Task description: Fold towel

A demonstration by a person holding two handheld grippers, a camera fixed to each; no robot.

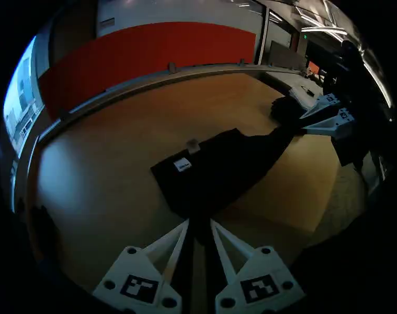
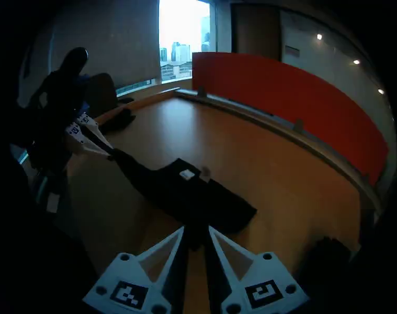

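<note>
Left gripper view: my left gripper (image 1: 200, 224) has its two white fingers drawn to a narrow gap, pinching the near edge of the black cloth towel (image 1: 224, 167), which lies on the tan wooden table (image 1: 120, 172). A small white label (image 1: 182, 165) on the towel faces up. Rightward from that label the cloth rises into a stretched corner. There my right gripper (image 1: 303, 125) pinches it, its fingertips lost against the dark fabric. In the right gripper view those fingers press on the towel edge just short of the label. Beyond the label runs a long red partition (image 1: 146, 52). The towel's folds are too dark to make out.
</note>
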